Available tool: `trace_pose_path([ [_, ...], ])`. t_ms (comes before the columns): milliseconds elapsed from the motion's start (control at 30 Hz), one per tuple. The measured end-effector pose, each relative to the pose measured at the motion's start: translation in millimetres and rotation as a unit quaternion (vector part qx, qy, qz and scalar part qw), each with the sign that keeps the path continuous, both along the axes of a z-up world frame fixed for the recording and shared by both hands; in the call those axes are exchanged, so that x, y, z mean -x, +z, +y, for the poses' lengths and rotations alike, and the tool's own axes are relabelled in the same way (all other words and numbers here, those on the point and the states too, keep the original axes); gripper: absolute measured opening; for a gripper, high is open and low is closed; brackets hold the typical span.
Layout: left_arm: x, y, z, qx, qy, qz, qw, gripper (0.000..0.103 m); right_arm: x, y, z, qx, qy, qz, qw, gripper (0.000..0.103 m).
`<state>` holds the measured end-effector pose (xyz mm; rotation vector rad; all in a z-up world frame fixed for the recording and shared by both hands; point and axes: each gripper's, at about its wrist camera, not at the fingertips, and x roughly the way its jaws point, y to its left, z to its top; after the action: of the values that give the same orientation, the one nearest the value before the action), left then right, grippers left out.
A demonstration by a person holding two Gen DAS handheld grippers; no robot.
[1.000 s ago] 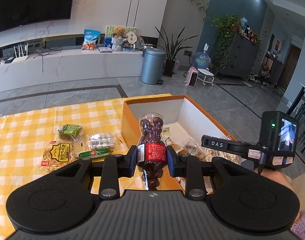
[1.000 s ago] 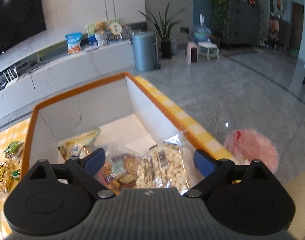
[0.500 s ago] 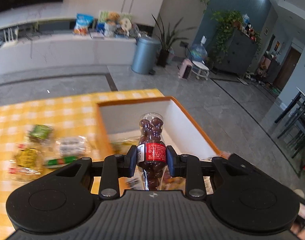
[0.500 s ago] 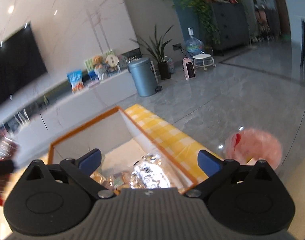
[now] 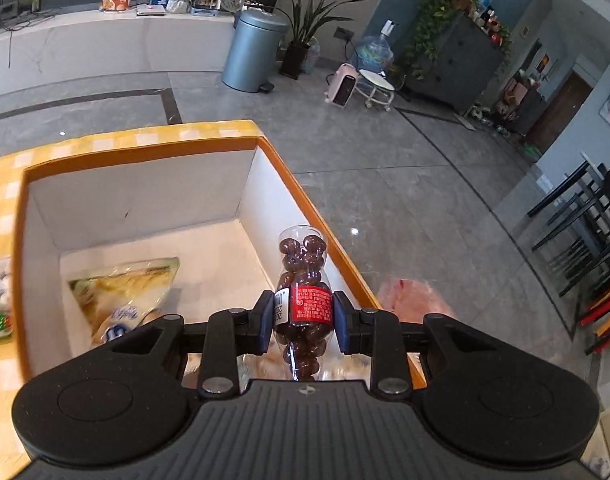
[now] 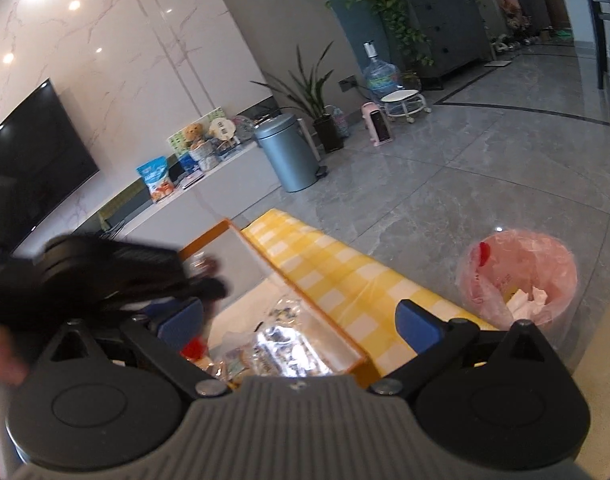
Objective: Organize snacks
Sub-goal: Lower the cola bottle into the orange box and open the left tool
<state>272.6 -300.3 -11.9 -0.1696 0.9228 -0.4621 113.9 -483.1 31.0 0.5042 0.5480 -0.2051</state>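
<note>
Now the left gripper [image 5: 303, 322] is clenched on the bottle [image 5: 303, 280] of chocolate balls by its red label, holding it upright over the box [image 5: 145, 152] near the 3 o'clock wall, likely so it can be set down beside the bag [image 5: 121, 292] at 9 o'clock. The right gripper [image 6: 301, 322] hangs released over the box's near corner, holding nothing. The box sits on a yellow checked cloth [image 6: 325, 268]; grey tile floor, a bin [image 5: 253, 50] at 12 o'clock.

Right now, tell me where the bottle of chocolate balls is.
Left wrist view: the bottle of chocolate balls sits clamped in the left gripper, above the orange box, near its right wall.
</note>
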Motion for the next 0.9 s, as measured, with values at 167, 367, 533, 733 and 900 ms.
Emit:
trace_pose_path([
  [167, -7.6, -15.7, -8.9, -0.018, 0.018, 0.017, 0.9995, 0.034, -0.4, -2.9, -0.4, 0.005, -0.013, 0.014, 1.0, 0.1],
  [367, -4.2, -23.8, -5.0, -0.022, 0.027, 0.024, 0.9991, 0.034, -0.7, -3.8, 1.3, 0.008, -0.009, 0.016, 1.0, 0.1],
  [533, 6.5, -16.9, -0.6, -0.052, 0.001, -0.007, 0.9986, 0.064, -2.2, -3.4, 0.2, -0.007, -0.003, 0.017, 1.0, 0.1],
  [733, 26.1, 1.9, 9.8, -0.074, -0.001, -0.04, 0.9965, 0.084, -6.0, -1.8, 9.3, 0.013, -0.003, 0.027, 1.0, 0.1],
  [900, 39.6, 24.0, 27.7, -0.072, 0.002, -0.059, 0.9957, 0.088, -5.0, 1.5, 17.4, 0.026, 0.001, 0.028, 0.999, 0.1],
])
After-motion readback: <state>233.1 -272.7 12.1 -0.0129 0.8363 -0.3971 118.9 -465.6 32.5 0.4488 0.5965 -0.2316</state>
